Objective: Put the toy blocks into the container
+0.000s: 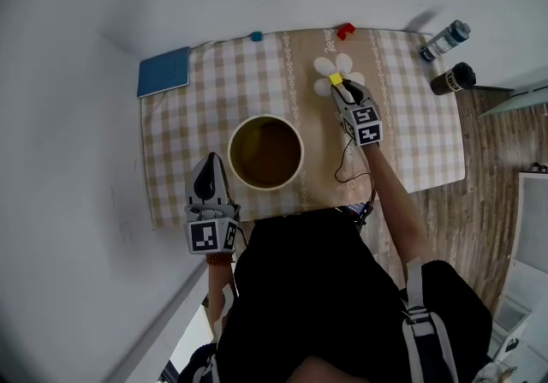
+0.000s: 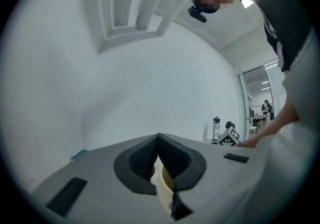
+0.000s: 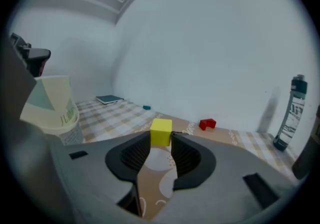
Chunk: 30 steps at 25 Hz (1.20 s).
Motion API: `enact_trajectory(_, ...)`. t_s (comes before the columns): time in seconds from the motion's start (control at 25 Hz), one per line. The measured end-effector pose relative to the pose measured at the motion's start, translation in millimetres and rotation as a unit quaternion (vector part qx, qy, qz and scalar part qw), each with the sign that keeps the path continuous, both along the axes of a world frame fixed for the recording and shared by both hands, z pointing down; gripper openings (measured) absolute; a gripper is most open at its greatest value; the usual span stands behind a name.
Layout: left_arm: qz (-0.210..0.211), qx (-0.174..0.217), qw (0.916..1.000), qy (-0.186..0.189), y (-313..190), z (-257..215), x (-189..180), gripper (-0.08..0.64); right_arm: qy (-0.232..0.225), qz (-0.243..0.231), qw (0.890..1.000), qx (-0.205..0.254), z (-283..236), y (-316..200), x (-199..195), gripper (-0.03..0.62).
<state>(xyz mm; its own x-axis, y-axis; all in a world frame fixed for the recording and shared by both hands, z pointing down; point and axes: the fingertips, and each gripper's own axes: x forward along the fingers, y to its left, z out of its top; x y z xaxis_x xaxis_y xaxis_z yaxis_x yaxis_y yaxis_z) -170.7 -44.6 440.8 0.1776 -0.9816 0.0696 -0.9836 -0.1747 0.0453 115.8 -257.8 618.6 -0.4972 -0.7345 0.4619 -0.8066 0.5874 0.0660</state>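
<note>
My right gripper point(image 1: 337, 86) point(image 3: 161, 141) is shut on a yellow cube point(image 1: 336, 79) point(image 3: 161, 132), which it holds at its fingertips above the white flower print on the checked tablecloth. The round cream container point(image 1: 265, 119) point(image 3: 55, 103) stands open in the middle of the table, to the left of that gripper. A red block point(image 1: 345, 31) point(image 3: 207, 124) and a small blue block point(image 1: 256, 36) point(image 3: 146, 107) lie at the table's far edge. My left gripper point(image 1: 211, 162) point(image 2: 158, 138) hovers level by the near left edge, beside the container, jaws together and empty.
A blue notebook point(image 1: 163, 71) point(image 3: 110, 99) lies at the far left corner. Two bottles, one clear point(image 1: 445, 40) point(image 3: 292, 113) and one dark point(image 1: 452, 78), stand at the far right corner. White wall runs behind the table, and wooden floor shows on the right.
</note>
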Motion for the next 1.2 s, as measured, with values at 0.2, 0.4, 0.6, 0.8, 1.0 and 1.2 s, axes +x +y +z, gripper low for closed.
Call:
enact_trajectory(0.2,0.01,0.006,0.9999,0.005,-4,1,1,-0.009,-0.028,-0.036,0.999,0.03,-48,24,-23,0.133)
enact_trajectory(0.4,0.025,0.004,0.9996,0.01,-8,3,5,-0.008,-0.056,-0.082,0.994,0.045,-93,57,-53,0.132)
enact_trajectory(0.6,0.033,0.002,0.9993,0.017,-12,6,6,-0.008,-0.086,-0.125,0.987,0.056,-132,87,-81,0.132)
enact_trajectory(0.8,0.05,-0.006,0.9986,0.017,-14,12,9,-0.008,-0.095,-0.157,0.981,0.065,-156,122,-104,0.132)
enact_trajectory(1.0,0.062,-0.008,0.9979,0.019,-13,16,11,-0.008,-0.075,-0.203,0.974,0.068,-155,154,-129,0.132)
enact_trajectory(1.2,0.068,-0.01,0.9974,0.02,-11,16,10,-0.008,-0.075,-0.224,0.97,0.056,-154,172,-146,0.132)
